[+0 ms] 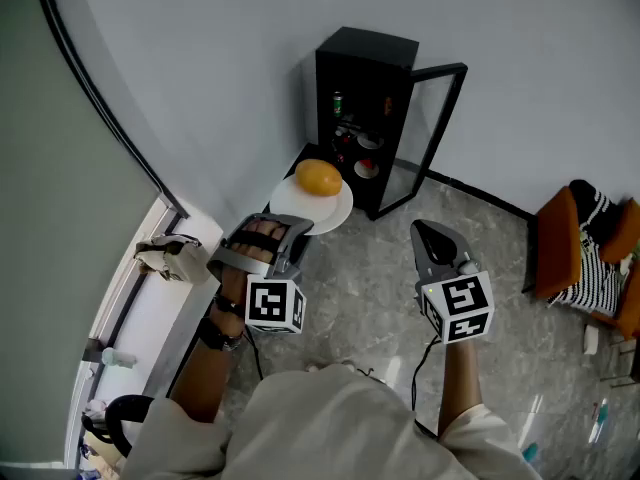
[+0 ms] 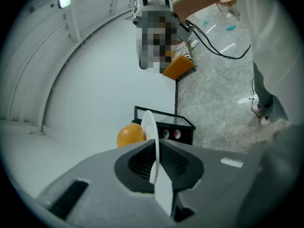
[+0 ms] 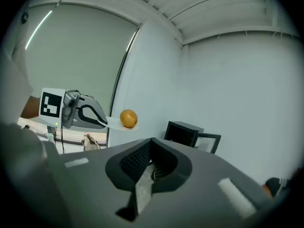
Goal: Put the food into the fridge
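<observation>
A grey marbled floor (image 1: pixel 380 268) runs up to plain white walls (image 1: pixel 200 68), and I am looking down on it from above my two tools. The left gripper (image 2: pixel 154 161) has its jaws clamped on the near edge of a white plate (image 1: pixel 335 213); in the left gripper view the rim stands thin between the ribbed pads. An orange (image 1: pixel 318 177) sits on that plate toward its far edge, away from the jaws, and the plate is held out level above the floor. The right gripper (image 3: pixel 149 167) has its jaws pressed together with nothing between them, and it hangs free over the floor, well apart from the plate. Beyond the plate, at the floor's far edge against the wall, stands a small black fridge (image 1: pixel 365 58) with its glass door (image 1: pixel 435 138) swung open to the right; small things sit on its shelves, too small for me to name. The orange is outside the fridge, near its open front. At the floor's right edge I see an orange seat (image 1: pixel 555 243) with a striped cloth (image 1: pixel 598 258) on it.
</observation>
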The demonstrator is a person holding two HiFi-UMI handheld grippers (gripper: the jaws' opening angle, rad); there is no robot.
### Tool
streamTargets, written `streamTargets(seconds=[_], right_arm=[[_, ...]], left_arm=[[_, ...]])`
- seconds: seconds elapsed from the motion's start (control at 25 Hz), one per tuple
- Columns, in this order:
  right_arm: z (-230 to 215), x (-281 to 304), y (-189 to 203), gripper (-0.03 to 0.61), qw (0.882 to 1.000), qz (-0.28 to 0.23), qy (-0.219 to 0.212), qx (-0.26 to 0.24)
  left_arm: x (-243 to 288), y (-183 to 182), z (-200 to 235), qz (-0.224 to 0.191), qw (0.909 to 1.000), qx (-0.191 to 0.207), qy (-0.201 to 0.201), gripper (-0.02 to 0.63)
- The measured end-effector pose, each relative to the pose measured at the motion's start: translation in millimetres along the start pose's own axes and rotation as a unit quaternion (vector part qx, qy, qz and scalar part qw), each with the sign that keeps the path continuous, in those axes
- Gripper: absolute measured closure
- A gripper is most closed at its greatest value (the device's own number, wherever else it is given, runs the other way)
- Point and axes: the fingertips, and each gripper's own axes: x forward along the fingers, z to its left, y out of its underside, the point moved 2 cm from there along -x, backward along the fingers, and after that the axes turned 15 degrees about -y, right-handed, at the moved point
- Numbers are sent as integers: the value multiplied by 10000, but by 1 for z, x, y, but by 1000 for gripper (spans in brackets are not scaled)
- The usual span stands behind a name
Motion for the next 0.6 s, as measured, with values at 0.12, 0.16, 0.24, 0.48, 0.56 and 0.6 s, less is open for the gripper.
streamTargets(seconds=[0.12,0.16,0.24,0.48,0.56,0.6], right_arm=[[-1,2,3,574,10000,43,11,-51],[-1,2,4,572,10000,44,14,-56],[-2,0,5,572,10000,20,15,-35],[-7,-3,3,571,9997,-214,-36,104],[-11,-4,3,571,9996,-264,-5,99],[-13,-4,2,571,9993,-338,-20,142]], left_arm=[[2,0,-1,-10,10000,21,-14,591],[2,-1,-2,-14,10000,19,-14,591],[3,-3,-3,-23,10000,20,-5,591],[8,-10,-4,-26,10000,36,14,591],[10,-11,-4,-12,10000,46,30,591],[11,-12,-4,-3,10000,40,35,591]])
